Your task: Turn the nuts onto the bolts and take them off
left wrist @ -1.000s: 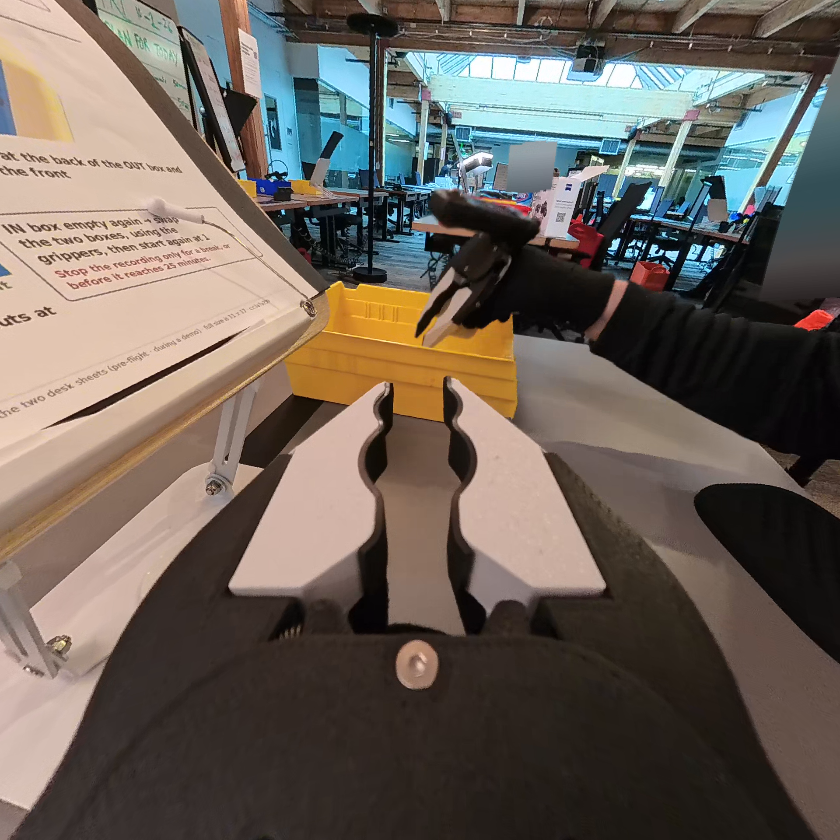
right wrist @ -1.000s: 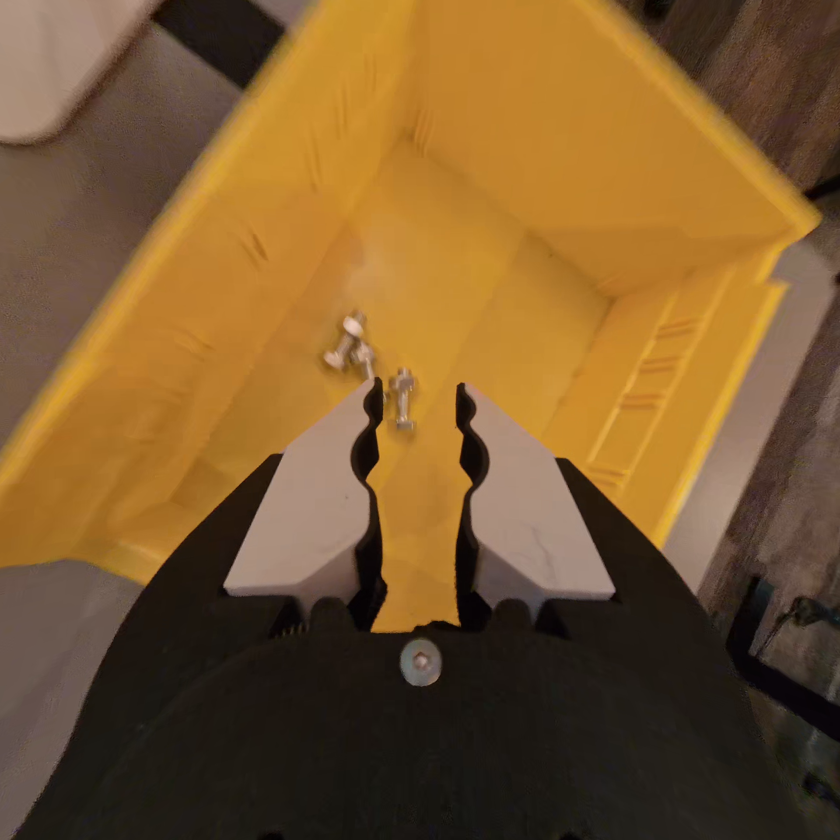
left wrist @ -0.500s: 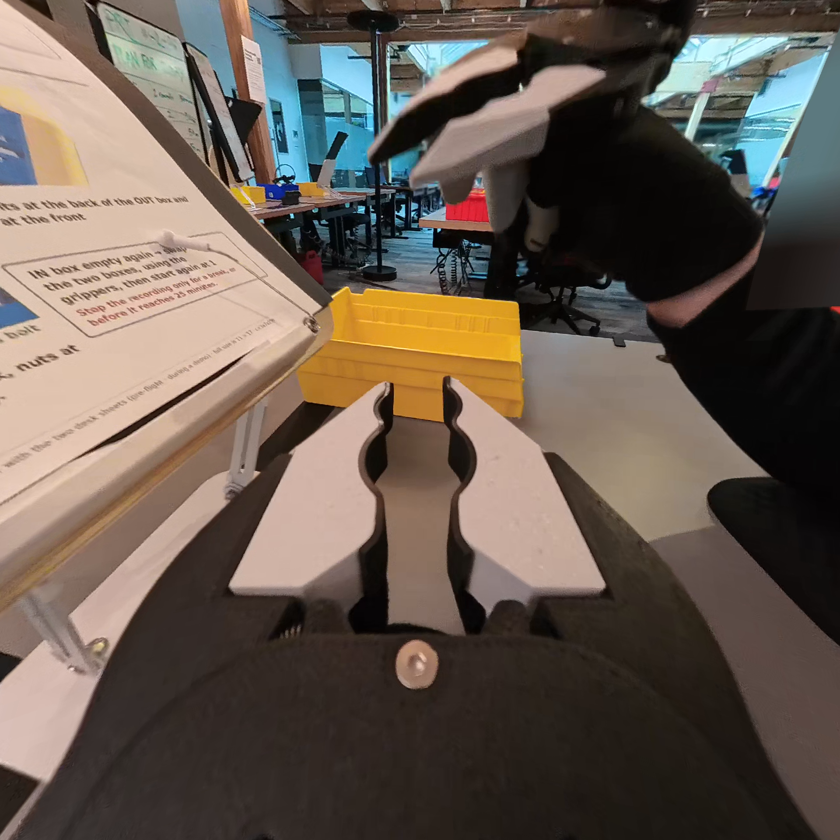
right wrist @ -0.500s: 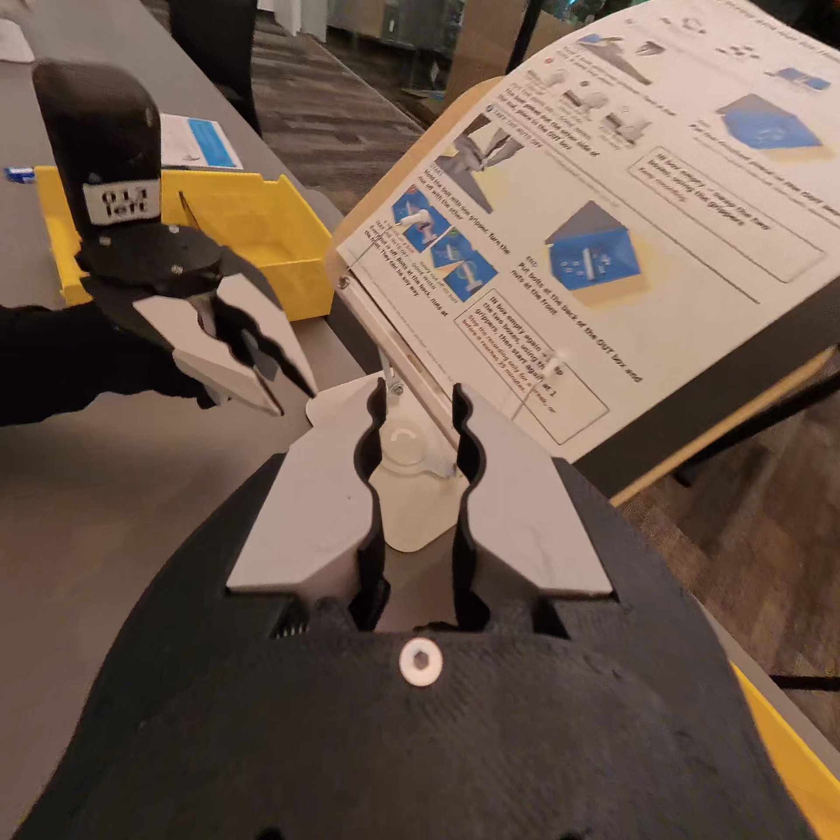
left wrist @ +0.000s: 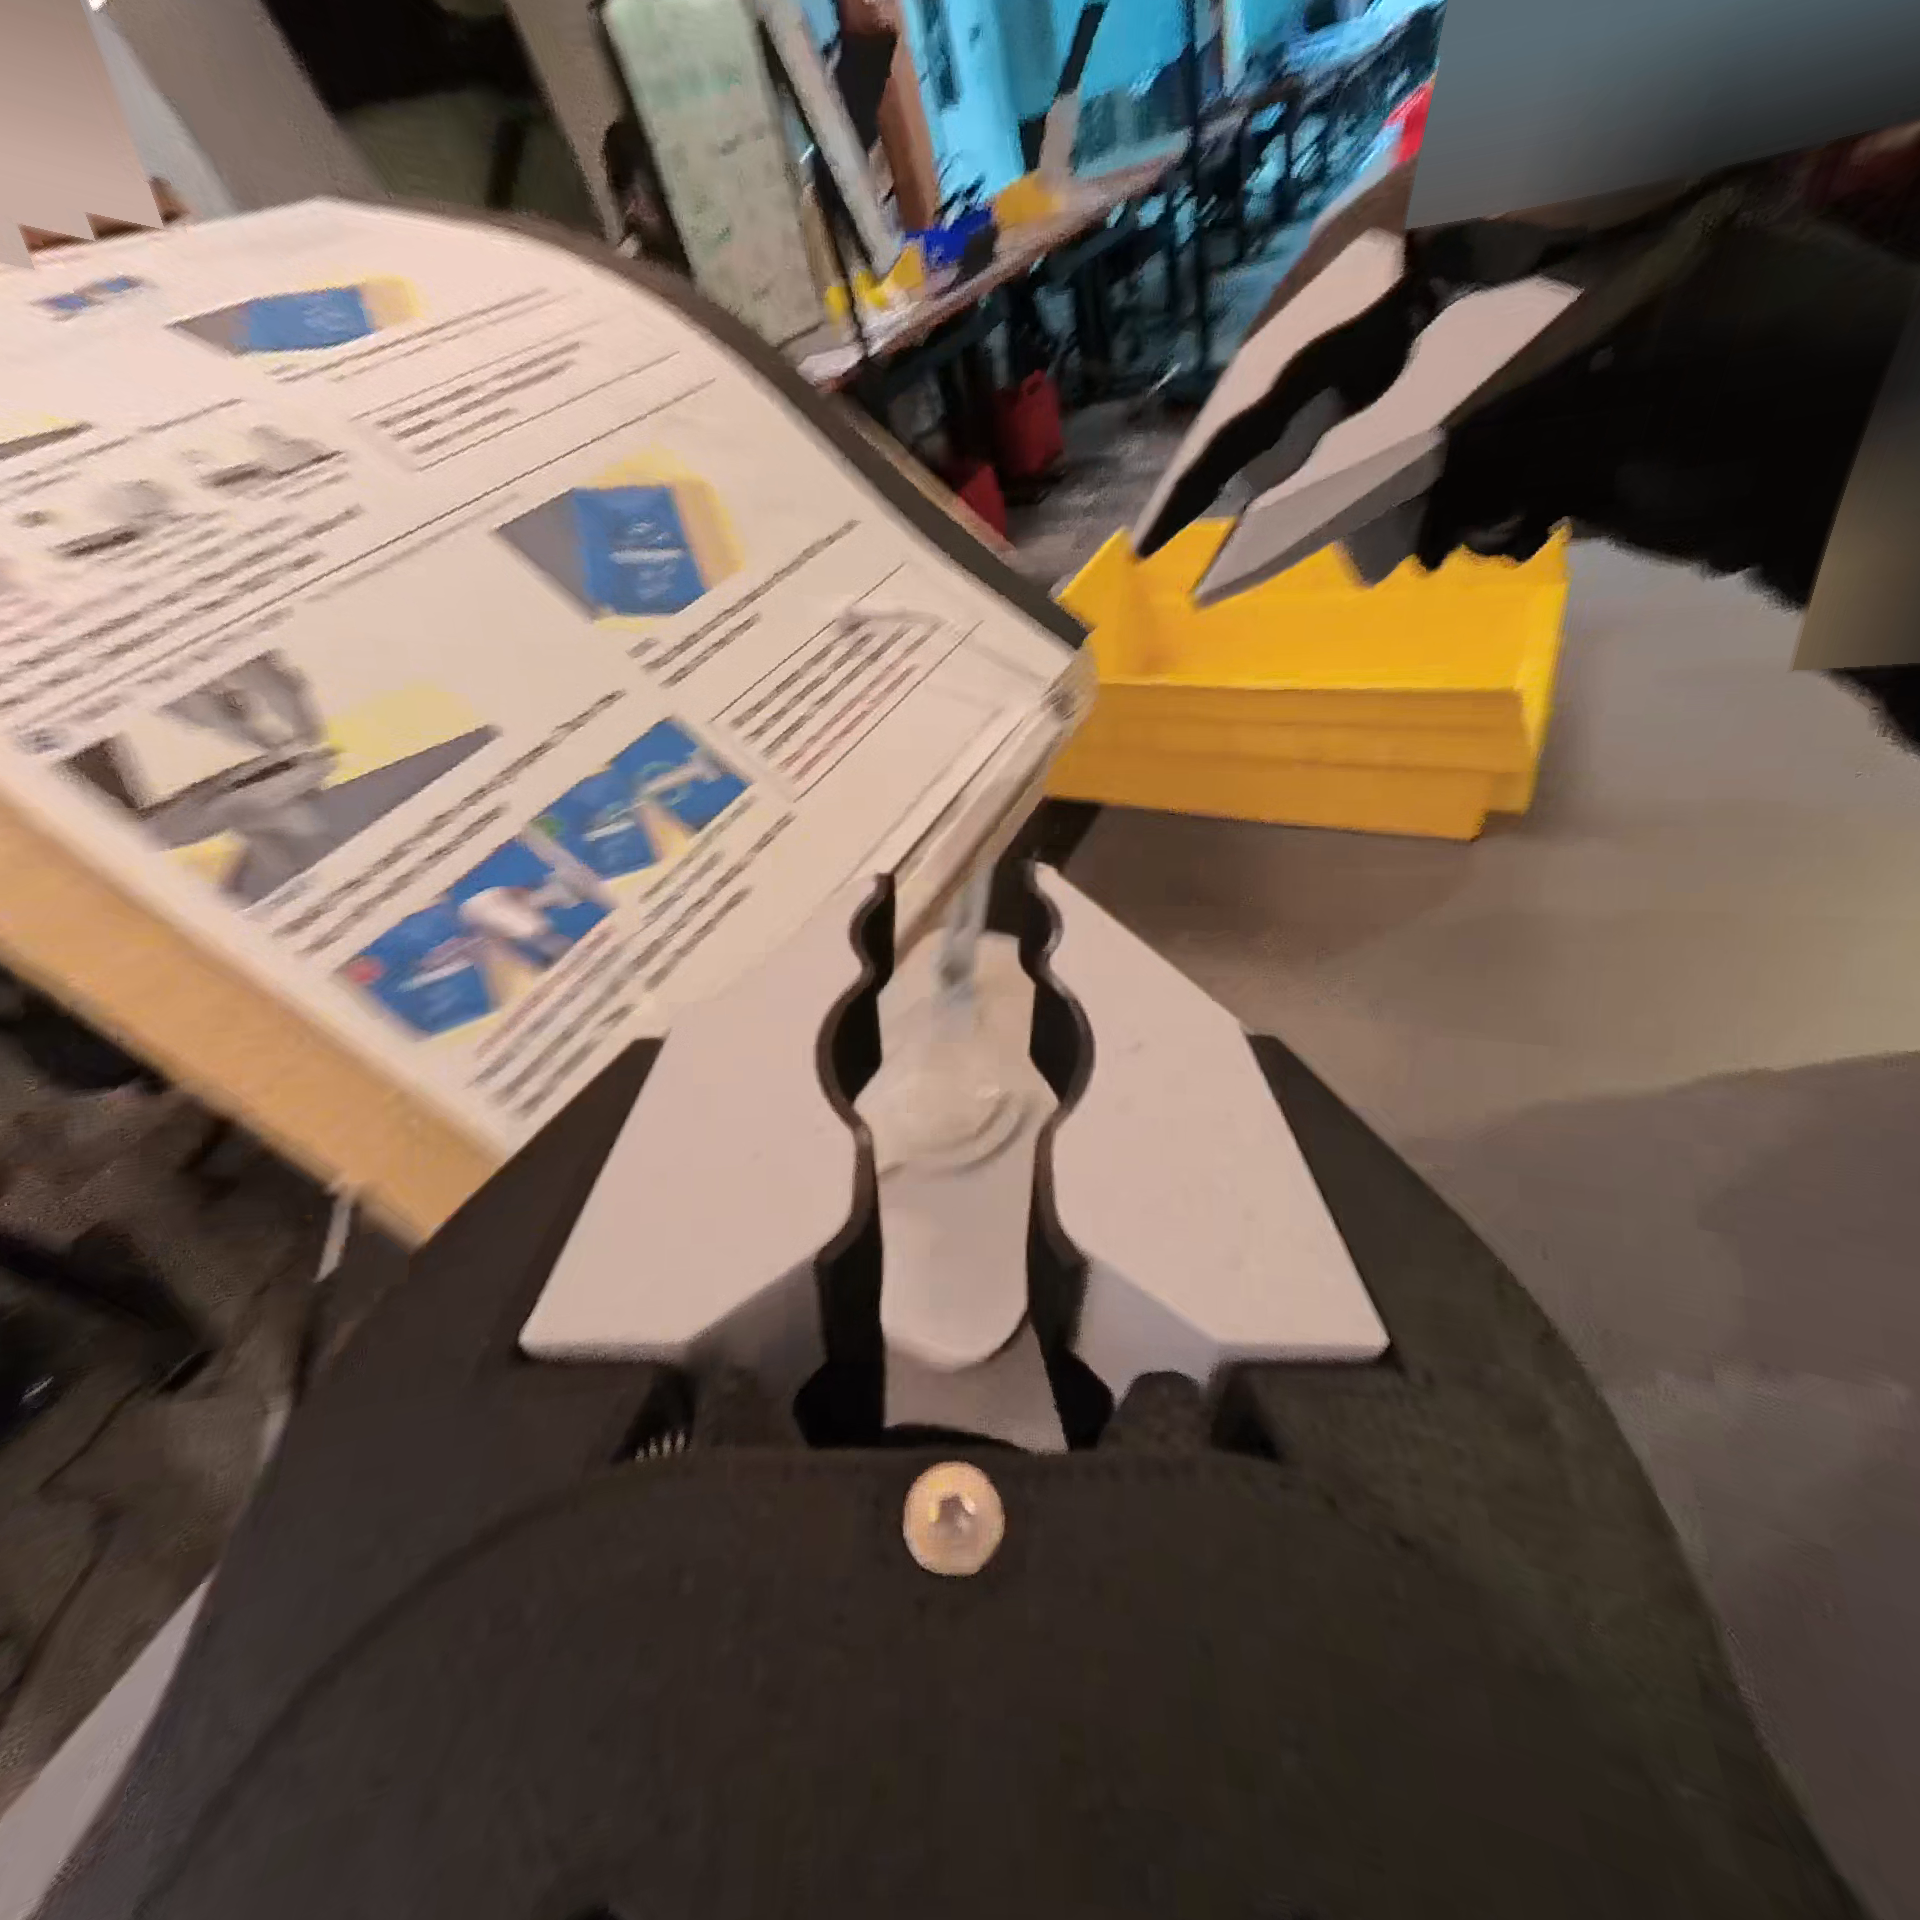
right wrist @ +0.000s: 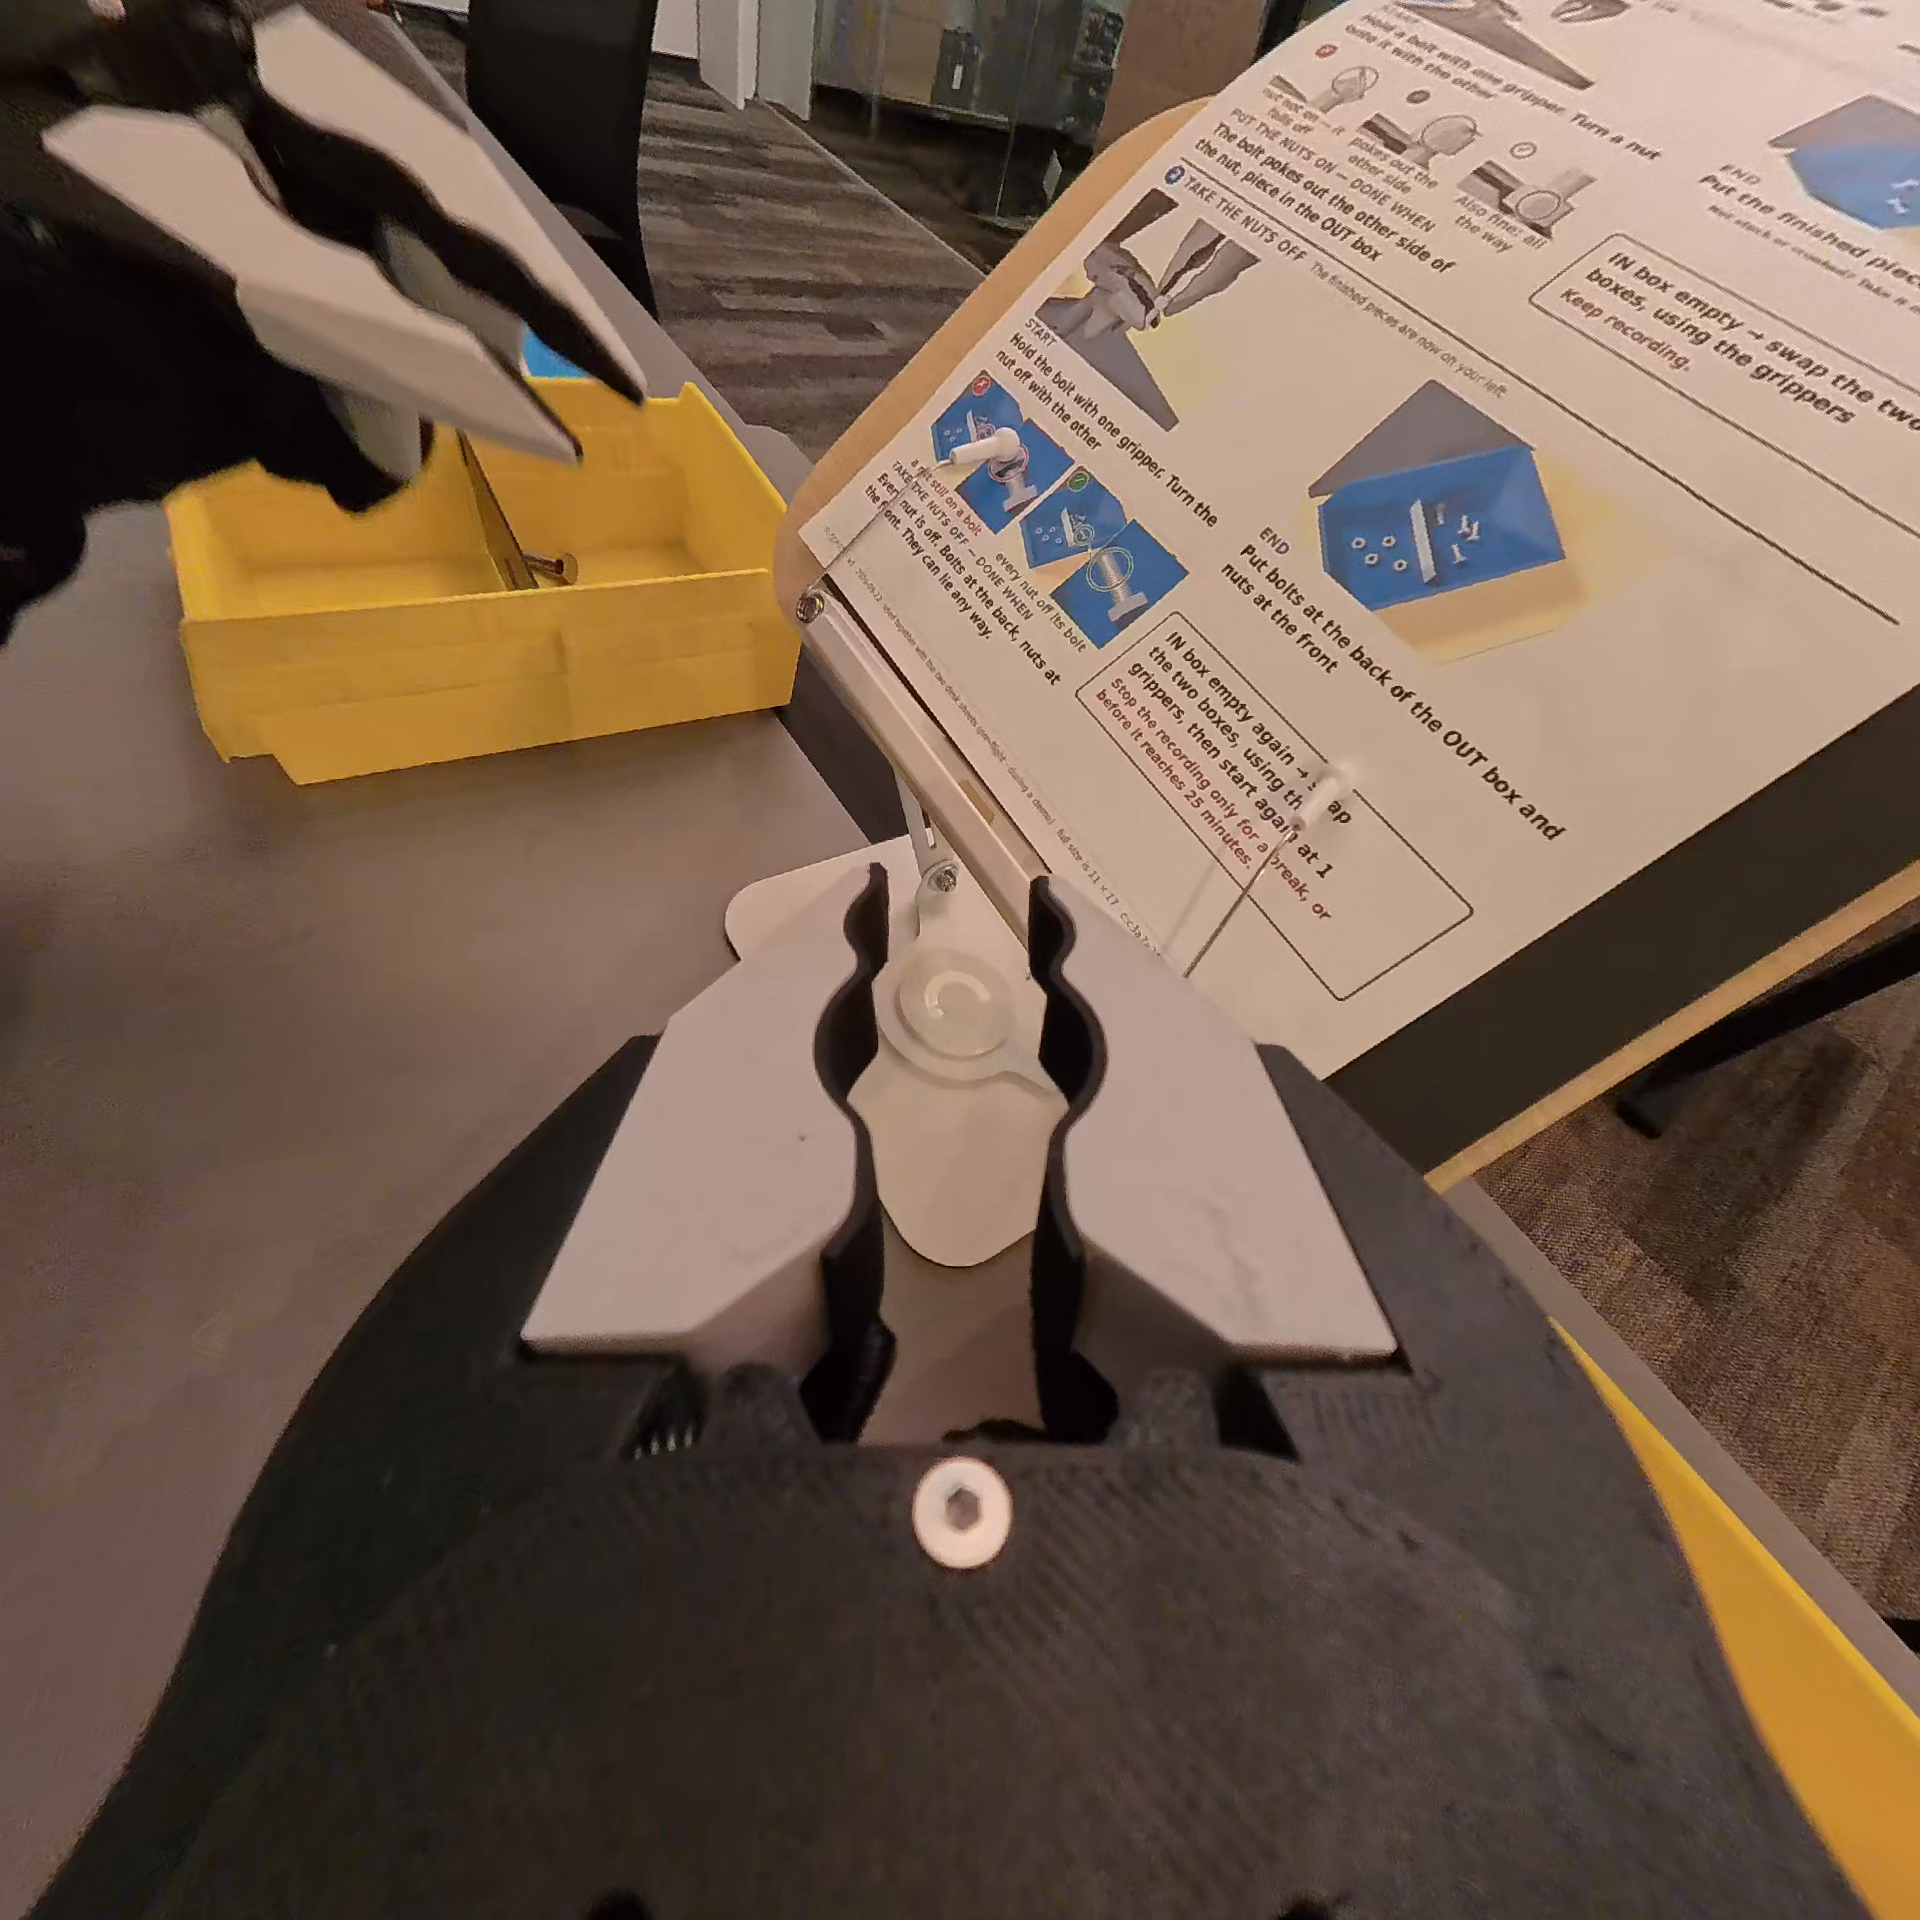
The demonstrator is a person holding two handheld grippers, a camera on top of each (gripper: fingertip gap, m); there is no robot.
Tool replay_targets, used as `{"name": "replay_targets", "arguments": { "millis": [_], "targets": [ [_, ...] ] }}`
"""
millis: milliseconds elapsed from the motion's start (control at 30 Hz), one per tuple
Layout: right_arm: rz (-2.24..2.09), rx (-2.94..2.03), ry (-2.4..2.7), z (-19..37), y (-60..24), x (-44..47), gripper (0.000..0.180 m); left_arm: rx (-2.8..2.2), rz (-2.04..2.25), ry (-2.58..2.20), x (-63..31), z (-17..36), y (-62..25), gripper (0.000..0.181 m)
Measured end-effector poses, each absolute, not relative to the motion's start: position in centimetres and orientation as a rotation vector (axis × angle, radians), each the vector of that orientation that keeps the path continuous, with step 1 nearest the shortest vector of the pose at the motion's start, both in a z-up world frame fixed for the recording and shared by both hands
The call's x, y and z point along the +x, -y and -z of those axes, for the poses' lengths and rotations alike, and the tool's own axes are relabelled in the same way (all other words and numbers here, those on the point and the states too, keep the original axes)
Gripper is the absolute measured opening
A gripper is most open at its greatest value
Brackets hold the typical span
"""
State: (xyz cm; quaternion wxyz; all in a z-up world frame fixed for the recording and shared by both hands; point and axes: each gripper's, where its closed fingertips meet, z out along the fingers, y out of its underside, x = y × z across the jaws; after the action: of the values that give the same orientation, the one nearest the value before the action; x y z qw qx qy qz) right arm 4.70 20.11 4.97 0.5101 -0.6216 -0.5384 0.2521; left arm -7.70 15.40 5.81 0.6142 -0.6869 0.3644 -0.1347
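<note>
My left gripper (left wrist: 961, 899) is open and empty, held above the grey table and pointing at the white foot of a paper stand. My right gripper (right wrist: 958, 888) is open and empty too, pointing at the same foot (right wrist: 956, 1091) from the other side. Each gripper shows in the other's view: the right one (left wrist: 1174, 569) in front of a yellow bin (left wrist: 1299, 727), the left one (right wrist: 603, 424) above a second yellow bin (right wrist: 468, 665). That bin has a divider, and one small bolt (right wrist: 551, 566) lies beside it. I see no nuts.
A tilted board with a printed instruction sheet (right wrist: 1403, 520) stands on the table between the grippers; it also shows in the left wrist view (left wrist: 468, 623). A yellow bin edge (right wrist: 1818, 1683) shows at the lower right. The table edge and carpeted floor lie to the right.
My right gripper has left the yellow bin with the bolts and swung to face the stand. My left gripper has turned left toward the board and the stand's foot. Both stayed open.
</note>
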Motion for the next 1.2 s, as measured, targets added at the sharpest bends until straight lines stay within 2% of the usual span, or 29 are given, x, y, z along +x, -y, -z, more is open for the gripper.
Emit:
{"name": "replay_targets", "arguments": {
  "millis": [133, 400, 800, 1000, 1200],
  "targets": [
    [-0.606, -1.510, 1.298, -4.4, -20.6, 4.8, 0.025, -1.754, 0.142, -0.819, -15.2, -5.1, -15.2, 0.023],
    [-0.601, -1.562, 1.365, -1.3, -21.0, 3.2, 0.026, -2.142, -0.066, -0.791, -28.3, 1.1, -15.1, 0.025],
    [-0.655, -1.614, 1.461, 3.8, -21.4, 0.7, 0.025, -2.500, -0.094, -1.246, -34.7, 9.2, -14.9, 0.021],
    [-0.723, -1.618, 1.437, 4.3, -21.7, 0.8, 0.025, -2.671, -0.207, -1.624, -38.6, 13.2, -13.3, 0.019],
    [-0.750, -1.618, 1.414, 4.0, -21.9, 1.2, 0.025, -2.875, -0.231, -1.698, -39.6, 14.9, -12.0, 0.024]
  ]
}}
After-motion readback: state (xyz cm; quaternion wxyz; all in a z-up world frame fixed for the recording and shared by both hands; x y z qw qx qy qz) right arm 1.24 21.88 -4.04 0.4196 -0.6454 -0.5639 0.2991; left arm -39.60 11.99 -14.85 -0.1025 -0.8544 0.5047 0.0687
